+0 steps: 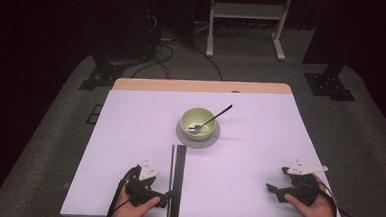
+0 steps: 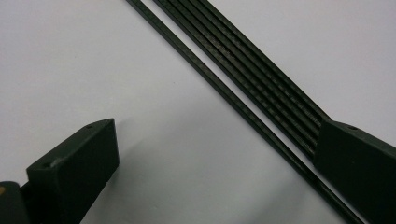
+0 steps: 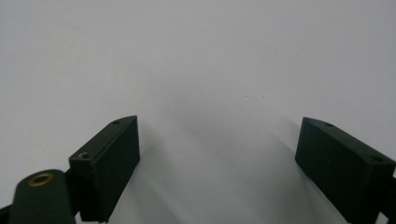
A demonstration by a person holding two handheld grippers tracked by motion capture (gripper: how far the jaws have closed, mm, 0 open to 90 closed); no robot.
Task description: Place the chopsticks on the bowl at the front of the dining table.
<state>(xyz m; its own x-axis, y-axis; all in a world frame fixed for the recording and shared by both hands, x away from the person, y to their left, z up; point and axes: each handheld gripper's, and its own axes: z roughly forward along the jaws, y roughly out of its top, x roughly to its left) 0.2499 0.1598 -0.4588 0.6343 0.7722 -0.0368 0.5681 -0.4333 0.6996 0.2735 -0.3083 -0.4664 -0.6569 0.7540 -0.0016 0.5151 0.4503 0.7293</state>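
Note:
Several thin black sticks [image 1: 177,180] lie side by side near the table's front edge, pointing away from me. In the left gripper view the sticks [image 2: 243,70] run diagonally, one slightly apart from the bundle. My left gripper [image 1: 163,198] sits low at their near end, open, with its right jaw over the bundle and its left jaw on bare table; nothing is gripped [image 2: 219,154]. A pale green bowl [image 1: 197,123] with a metal spoon [image 1: 211,119] in it stands on a grey saucer [image 1: 185,138] mid-table. My right gripper [image 1: 276,179] hovers open over bare table at the front right [image 3: 219,154].
The white table top [image 1: 259,137] has a wooden strip along its far edge. A white stand [image 1: 246,21] and cables sit on the grey floor behind. Dark curtains surround the area.

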